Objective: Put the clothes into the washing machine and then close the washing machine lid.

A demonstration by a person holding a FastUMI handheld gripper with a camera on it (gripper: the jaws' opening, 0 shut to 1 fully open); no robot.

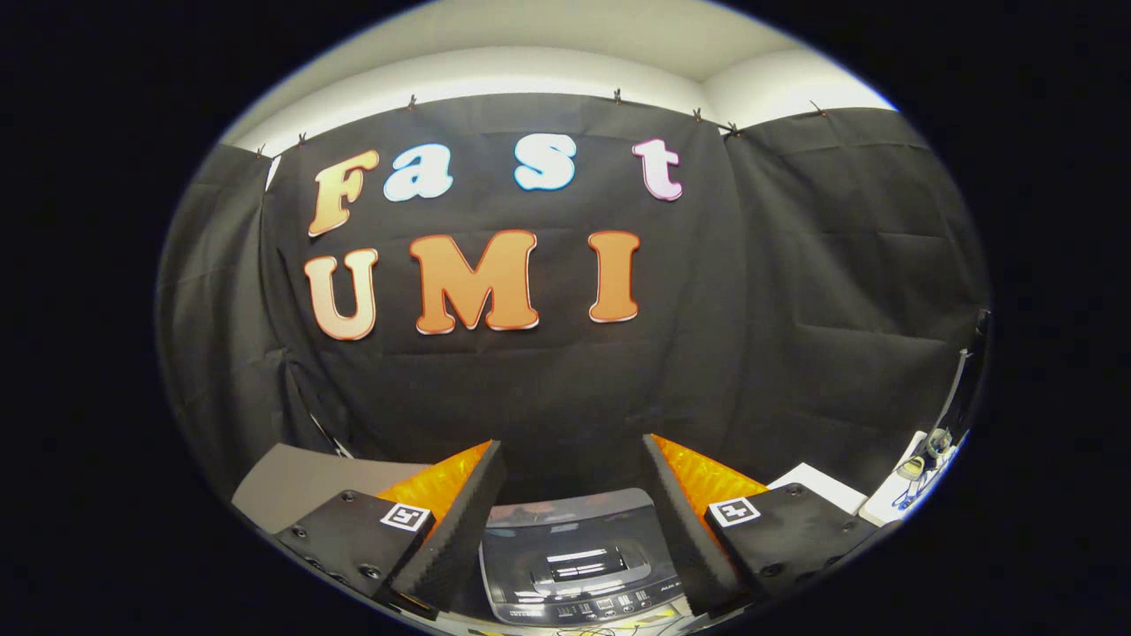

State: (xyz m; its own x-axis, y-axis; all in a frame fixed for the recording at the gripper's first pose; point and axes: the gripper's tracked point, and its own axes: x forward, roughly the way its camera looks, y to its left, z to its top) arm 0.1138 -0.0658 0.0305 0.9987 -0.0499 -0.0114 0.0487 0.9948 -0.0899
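From the gripper view, the tool [574, 495] stands wide open with nothing between its fingers, whose inner faces are ribbed like foam. Low between them, just ahead, sits the washing machine [579, 565], a small top-loader with a grey plastic body and a row of buttons along its near edge. Its lid [574, 543] looks dark, glossy and smooth, catching reflections, and appears to lie flat and closed, though the fisheye angle makes this hard to confirm. No clothes can be made out, so I cannot tell whether they are already inside; if the lid is indeed down, the task would seem either finished or not begun. To the far left lies a flat grey board [300, 481]; to the right, white sheets [826, 486] rest on the table. Matte black cloth [795, 336] hangs beyond.
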